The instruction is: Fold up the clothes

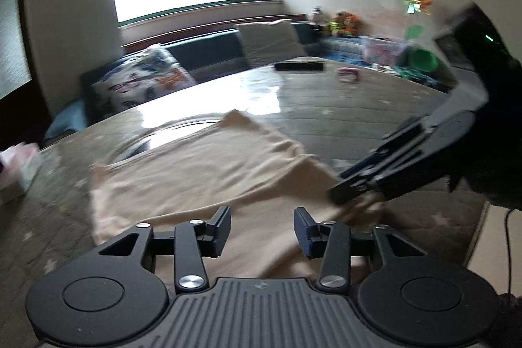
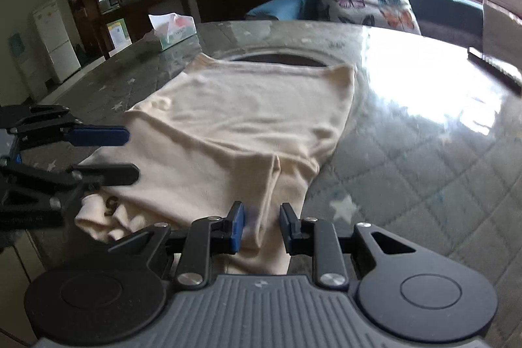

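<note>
A cream garment lies partly folded on the glossy grey table, with its bunched end at the near edge. My left gripper hovers over the garment's near part, open, with nothing between its fingers. My right gripper sits low at the near right corner of the cloth. A raised fold of the fabric runs between its fingers, and the pads stand slightly apart from it.
A tissue box stands at the table's far left. A flat black object and a small pink item lie at the far side. A round dark recess lies beyond the garment. A sofa with a butterfly cushion stands behind.
</note>
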`<state>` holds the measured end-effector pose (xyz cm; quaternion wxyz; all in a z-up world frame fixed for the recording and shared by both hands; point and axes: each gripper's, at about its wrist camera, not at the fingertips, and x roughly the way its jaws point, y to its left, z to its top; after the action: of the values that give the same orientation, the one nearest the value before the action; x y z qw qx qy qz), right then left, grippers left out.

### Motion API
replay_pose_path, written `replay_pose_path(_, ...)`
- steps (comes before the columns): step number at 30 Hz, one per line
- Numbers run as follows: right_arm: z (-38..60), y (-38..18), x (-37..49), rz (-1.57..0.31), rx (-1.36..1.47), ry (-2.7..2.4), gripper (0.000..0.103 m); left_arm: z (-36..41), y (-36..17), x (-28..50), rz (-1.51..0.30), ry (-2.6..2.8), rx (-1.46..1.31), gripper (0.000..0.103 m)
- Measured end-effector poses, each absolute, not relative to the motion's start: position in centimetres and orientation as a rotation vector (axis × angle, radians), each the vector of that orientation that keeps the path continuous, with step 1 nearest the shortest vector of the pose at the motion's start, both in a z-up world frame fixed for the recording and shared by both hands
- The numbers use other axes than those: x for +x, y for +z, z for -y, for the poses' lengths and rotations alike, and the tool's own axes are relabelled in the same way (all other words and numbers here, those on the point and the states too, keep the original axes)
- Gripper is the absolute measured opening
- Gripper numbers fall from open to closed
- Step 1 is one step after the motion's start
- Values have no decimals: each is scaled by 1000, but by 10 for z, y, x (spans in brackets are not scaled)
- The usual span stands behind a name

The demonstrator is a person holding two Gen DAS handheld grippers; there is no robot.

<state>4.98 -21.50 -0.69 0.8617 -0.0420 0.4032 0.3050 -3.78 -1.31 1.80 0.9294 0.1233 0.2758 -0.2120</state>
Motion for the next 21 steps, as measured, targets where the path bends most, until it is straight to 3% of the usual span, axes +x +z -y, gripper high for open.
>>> replay_pose_path(1, 216, -7, 50, -853, -81, 648, 22, 19, 17, -38, -563, -452, 266, 50)
replay_pose_path(4, 218, -1, 55, -873, -40, 680, 6, 39, 12, -39, -553, -499, 316, 54)
replay_pose_path(12, 224, 32, 69, -869, 98, 756, 4, 69, 1, -21, -528, -481, 375, 56)
replay_pose_path(13, 222, 36, 67, -863, 93, 766, 4, 69, 0, -18, -526, -468, 369, 54)
replay_pose_path(15, 219, 42, 64, -851, 84, 788, 4, 65, 1, -12, -529, -438, 340, 15)
replay_pose_path(18, 213, 50, 61, -823, 83, 811, 5, 41, 9, -8, -527, -385, 262, 3)
replay_pose_path(21, 214, 58, 64, -782, 117, 808, 12, 5, 28, -12, -489, -298, 174, 3)
